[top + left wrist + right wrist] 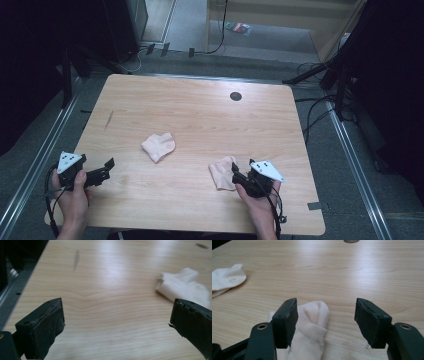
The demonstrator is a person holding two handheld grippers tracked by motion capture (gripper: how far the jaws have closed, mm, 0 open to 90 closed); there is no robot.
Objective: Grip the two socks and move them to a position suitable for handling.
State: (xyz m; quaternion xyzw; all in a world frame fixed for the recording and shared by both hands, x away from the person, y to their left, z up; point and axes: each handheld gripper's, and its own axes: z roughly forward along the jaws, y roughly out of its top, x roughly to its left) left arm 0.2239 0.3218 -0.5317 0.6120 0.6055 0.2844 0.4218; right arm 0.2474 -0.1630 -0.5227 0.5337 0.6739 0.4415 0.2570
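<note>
Left claw (111, 163): jaws wide apart over bare wood at the surface's (200, 107) left edge, gripping nothing.
Far sock (158, 146): lies crumpled near the middle.
Near sock (223, 173): lies flat, just beside the right claw.
Right claw (325, 315): jaws apart, sock's end between them, pads not pressing.

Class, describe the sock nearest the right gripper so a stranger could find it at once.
Start at the wooden table and go to its near right part. A pale pink sock lies there beside the open right gripper. The other sock lies nearer the table's middle, away from both grippers.
</note>
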